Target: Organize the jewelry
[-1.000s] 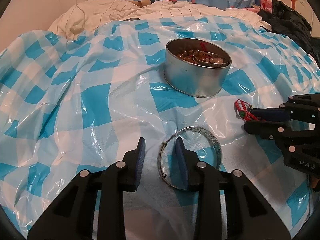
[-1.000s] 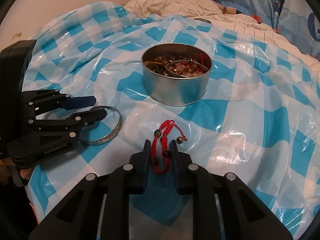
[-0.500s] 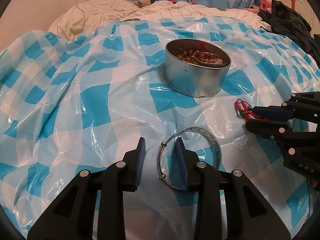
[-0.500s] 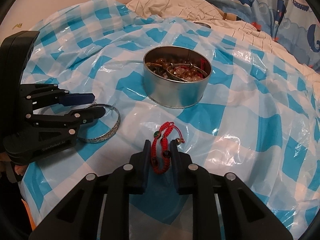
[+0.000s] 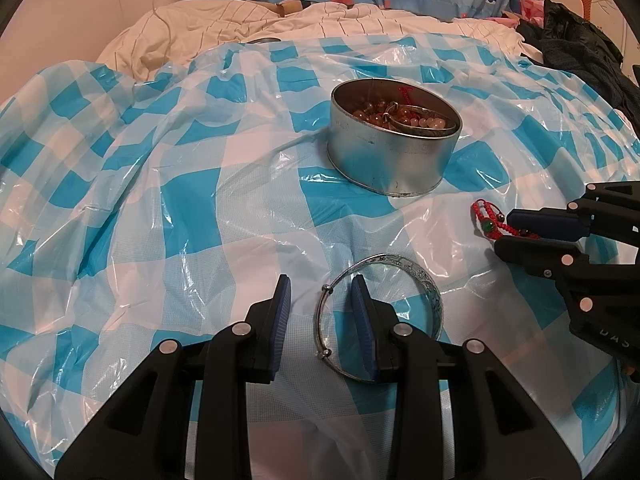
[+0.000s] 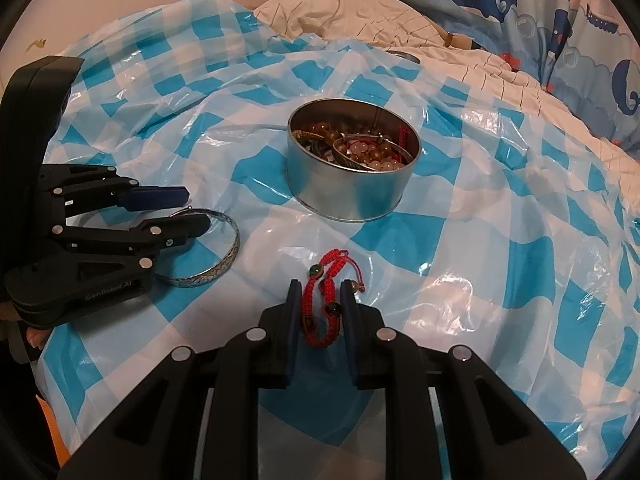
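Still no change: tools astride jewelry.

One tin, one silver bangle, one red bracelet, two hand-held grippers.

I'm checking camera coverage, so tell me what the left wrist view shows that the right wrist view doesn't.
Only the left wrist view shows the dark clothing piled at the far right, and the left gripper with one finger inside the silver bangle.

Only the right wrist view shows the right gripper with open jaws around the red cord bracelet.

Both show the metal tin holding beads, the checked plastic sheet and the whale-print bedding.
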### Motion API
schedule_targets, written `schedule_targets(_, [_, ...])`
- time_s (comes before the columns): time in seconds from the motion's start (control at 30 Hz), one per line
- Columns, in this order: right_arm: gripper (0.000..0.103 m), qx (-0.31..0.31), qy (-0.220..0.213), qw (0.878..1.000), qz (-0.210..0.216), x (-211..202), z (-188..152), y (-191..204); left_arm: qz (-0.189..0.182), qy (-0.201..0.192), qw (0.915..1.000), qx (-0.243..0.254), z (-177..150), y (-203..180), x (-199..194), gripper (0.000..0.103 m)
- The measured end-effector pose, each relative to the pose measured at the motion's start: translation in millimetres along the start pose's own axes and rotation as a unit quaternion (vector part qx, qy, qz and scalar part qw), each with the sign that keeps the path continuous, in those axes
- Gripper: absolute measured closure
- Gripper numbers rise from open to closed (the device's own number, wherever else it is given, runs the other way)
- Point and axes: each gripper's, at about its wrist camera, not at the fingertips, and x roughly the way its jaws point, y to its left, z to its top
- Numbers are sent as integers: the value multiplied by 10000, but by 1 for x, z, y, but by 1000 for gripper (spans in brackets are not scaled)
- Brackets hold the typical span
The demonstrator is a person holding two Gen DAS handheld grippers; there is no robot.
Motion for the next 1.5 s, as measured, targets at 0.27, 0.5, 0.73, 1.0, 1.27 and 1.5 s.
schedule_targets(0.27, [81, 23, 36, 10000, 6, 1, 0, -1, 5, 0, 10000, 2, 0, 0, 0, 73])
schedule_targets(0.5, [58, 145, 3, 9999, 39, 2, -2, -6, 5, -1, 10000, 3, 0, 0, 0, 66])
schedule_targets(0.73, [55, 154, 70, 9998, 86, 6, -2, -5, 21, -6, 10000, 20, 1, 0, 0, 59])
schedule_targets(1.0, [55, 159, 107, 9998, 103, 8, -3, -4, 64, -19, 10000, 60, 2, 1, -1, 51])
schedule_targets(1.27, [55, 159, 108, 9998, 102, 8, -3, -4, 103, -32, 9999, 106, 3, 1, 0, 50])
schedule_targets(1.5, [55, 155, 111, 9998, 106, 9, -3, -4, 141, -41, 9998, 160, 2, -2, 0, 48])
